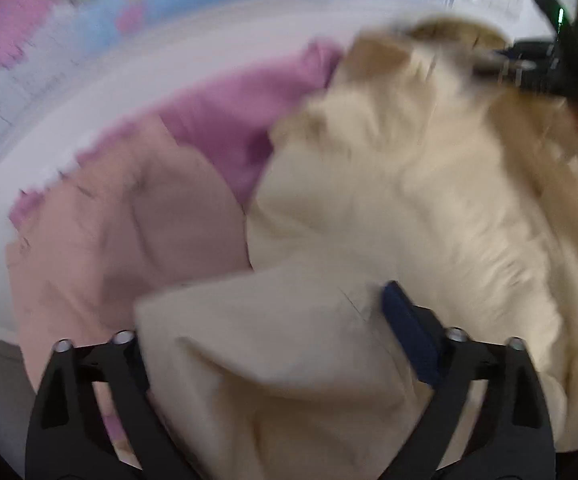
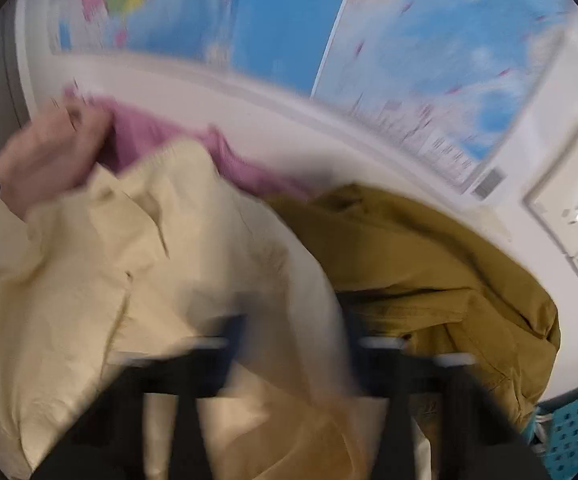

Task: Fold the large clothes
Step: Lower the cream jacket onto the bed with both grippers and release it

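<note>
1. Where a container shows at all, it is the blue basket (image 2: 569, 428) with holes in its side, seen only by the right wrist camera, off to the right of the cream jacket (image 1: 409, 200). What lies in it is too cut off to tell.
2. The cream jacket is spread in rumpled folds over the white table (image 1: 89, 100) and fills most of both views.
3. The left gripper (image 1: 265, 320) stands wide at the near end of the cream jacket. A thick fold of it lies between the fingers, and the blue pad (image 1: 405, 332) rests against the cloth without pinching it.
4. The right gripper (image 2: 289, 340) is closed tight. Cream cloth runs down past its fingers, but the blur hides whether any of it is nipped.
5. Only the left view shows the right gripper from outside, dark and smeared at the far right end of the cream jacket.
6. Only the right view shows a mustard jacket (image 2: 429, 260), bunched just right of the cream jacket and partly under it, and a white wall plate (image 2: 569, 188) beyond.
7. Both views show a pale pink garment (image 1: 129, 240) touching the cream jacket's left side, a purple garment (image 1: 225, 128) behind the two, and a coloured map (image 1: 89, 0) on the wall past the table.
</note>
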{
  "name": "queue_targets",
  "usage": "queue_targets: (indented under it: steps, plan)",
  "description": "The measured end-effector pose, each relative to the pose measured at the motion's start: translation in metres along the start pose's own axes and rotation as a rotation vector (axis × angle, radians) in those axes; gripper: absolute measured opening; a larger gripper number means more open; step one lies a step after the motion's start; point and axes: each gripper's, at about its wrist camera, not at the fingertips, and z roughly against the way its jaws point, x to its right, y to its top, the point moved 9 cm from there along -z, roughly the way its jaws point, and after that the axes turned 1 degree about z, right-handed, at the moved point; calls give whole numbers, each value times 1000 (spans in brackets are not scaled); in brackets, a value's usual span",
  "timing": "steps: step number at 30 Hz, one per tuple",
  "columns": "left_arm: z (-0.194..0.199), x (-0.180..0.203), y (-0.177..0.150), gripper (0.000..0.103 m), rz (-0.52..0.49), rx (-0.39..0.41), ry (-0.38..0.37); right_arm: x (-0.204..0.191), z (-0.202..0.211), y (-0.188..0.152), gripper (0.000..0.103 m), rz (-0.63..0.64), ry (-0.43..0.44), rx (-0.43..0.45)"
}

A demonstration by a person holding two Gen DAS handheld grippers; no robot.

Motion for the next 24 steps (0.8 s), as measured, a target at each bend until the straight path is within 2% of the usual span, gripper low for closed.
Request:
queue_targets:
  steps: [1,2,3,4,5,7,8,10,11,13,15,17,18,19,20,21,23,24]
  plan:
    - [-7,1,-4,63,-4,-14,14,1,2,0,2,-2,-8,7]
    - [-7,2,-6,51,-9,-11,15,1,15,3,2,-4,12,50]
    - [-2,3,-6,47,-25,16,18,2,26,6,2,-15,39,89]
    - [2,3,-5,34,-34,35,31,7,47,10,1,-57,81,143]
    - [14,1,-2,29,-42,75,53,17,68,13,1,-98,101,200]
    - [37,-7,7,24,-15,144,94,42,108,17,1,-167,95,321]
    - [48,-11,13,24,-3,180,112,62,130,17,1,-233,104,391]
    - [74,-18,27,23,16,270,155,104,151,6,1,-357,94,473]
    - [87,-20,36,23,18,319,173,128,149,-5,1,-420,86,477]
    - [99,-18,55,26,53,382,141,155,123,-26,2,-529,96,419]
    - [89,-18,66,35,52,370,145,168,85,-47,4,-586,55,316]
    - [60,-16,71,48,55,310,216,171,47,-70,15,-623,20,200]
    - [43,-16,73,50,46,272,275,171,41,-80,20,-622,6,173]
    - [31,-15,69,50,46,244,304,170,39,-85,32,-632,3,164]
    - [25,-15,66,51,65,232,299,169,44,-92,43,-657,17,171]
    - [26,-18,65,52,93,243,285,168,53,-95,45,-661,28,196]
    - [51,-20,54,73,133,334,263,165,82,-105,62,-647,24,263]
    - [70,-17,45,78,136,400,236,157,101,-114,66,-628,34,293]
